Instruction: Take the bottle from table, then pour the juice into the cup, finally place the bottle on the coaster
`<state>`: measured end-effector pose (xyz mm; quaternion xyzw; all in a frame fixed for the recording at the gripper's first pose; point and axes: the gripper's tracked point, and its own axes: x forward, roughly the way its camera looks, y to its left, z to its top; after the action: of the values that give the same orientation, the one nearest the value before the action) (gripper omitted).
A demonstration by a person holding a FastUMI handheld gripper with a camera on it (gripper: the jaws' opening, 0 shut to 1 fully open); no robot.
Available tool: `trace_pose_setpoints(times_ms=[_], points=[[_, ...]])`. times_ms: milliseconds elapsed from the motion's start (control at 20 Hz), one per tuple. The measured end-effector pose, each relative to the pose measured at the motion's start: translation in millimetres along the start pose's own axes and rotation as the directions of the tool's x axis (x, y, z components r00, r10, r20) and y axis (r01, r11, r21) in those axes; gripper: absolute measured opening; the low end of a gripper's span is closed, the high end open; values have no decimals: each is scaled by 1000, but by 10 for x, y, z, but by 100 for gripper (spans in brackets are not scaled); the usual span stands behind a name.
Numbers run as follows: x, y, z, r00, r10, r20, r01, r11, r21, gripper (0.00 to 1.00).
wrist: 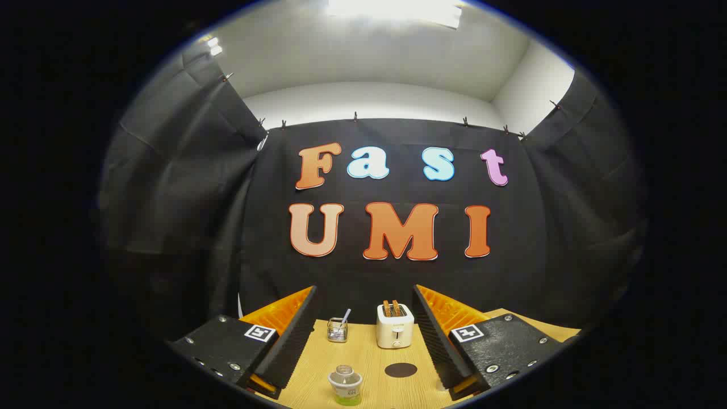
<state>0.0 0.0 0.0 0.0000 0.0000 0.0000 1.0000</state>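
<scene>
Tongs (pixel 363 332): two ridged, wedge-shaped fingers (pixel 289 335) set wide apart, each on flat plate with silver screws and square black-and-white marker.

Lit brightly from a blown-out ceiling light (pixel 394 11); sharp centrally, strongly bowed by fisheye, dim toward both side drapes.

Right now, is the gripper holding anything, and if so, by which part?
Nothing is held. The gripper is open, its fingers spread wide with bare table between them; the bottle stands untouched between them near their base.
</scene>
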Motion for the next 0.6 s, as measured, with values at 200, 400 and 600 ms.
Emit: trace_pose_setpoints(times_ms=[200, 400, 600], points=[[5, -38, -41, 1000, -11, -8, 11, 1000, 7, 96], [7, -51, -39, 1000, -7, -15, 7, 1000, 0, 96], [11, -84, 95, 1000, 2, 17, -2, 1000, 16, 96]])
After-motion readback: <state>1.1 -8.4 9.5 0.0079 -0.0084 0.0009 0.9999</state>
